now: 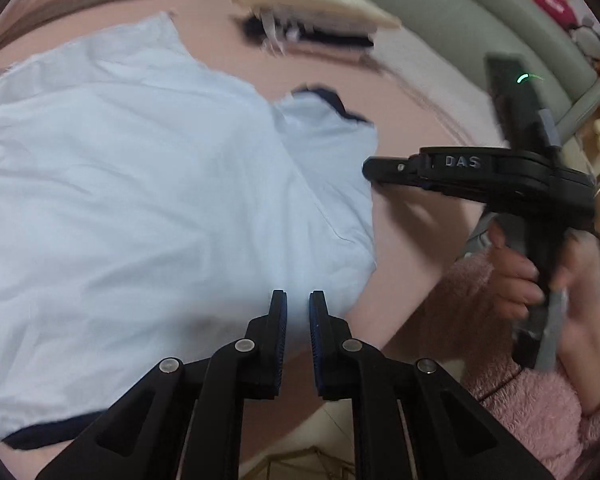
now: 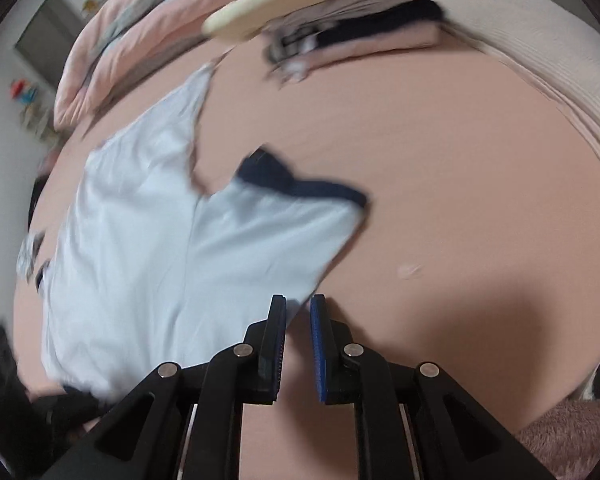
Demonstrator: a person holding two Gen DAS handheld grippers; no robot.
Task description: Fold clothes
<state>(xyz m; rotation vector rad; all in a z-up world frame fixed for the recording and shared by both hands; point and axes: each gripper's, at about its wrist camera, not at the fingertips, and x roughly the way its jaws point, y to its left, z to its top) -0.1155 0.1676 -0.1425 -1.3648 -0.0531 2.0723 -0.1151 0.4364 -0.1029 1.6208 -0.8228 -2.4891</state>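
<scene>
A light blue T-shirt (image 1: pixel 140 184) with navy trim lies spread flat on the pink bed sheet (image 1: pixel 412 240). Its short sleeve with a navy cuff (image 1: pixel 328 128) points to the right. My left gripper (image 1: pixel 298 308) hovers over the shirt's near right edge, its jaws shut to a narrow slit with nothing in them. My right gripper (image 1: pixel 370 170) reaches in from the right, its tip at the sleeve's edge. In the right wrist view the shirt (image 2: pixel 160 248) lies to the left, and the right gripper (image 2: pixel 298 312) is over its sleeve corner, shut and empty.
A stack of folded clothes (image 1: pixel 312 12) with a cream piece on top sits at the far side of the bed (image 2: pixel 360 24). A hand (image 1: pixel 516 280) in a fluffy pink sleeve (image 1: pixel 540 400) holds the right gripper. A pink quilt (image 2: pixel 132 40) lies far left. Both views are motion-blurred.
</scene>
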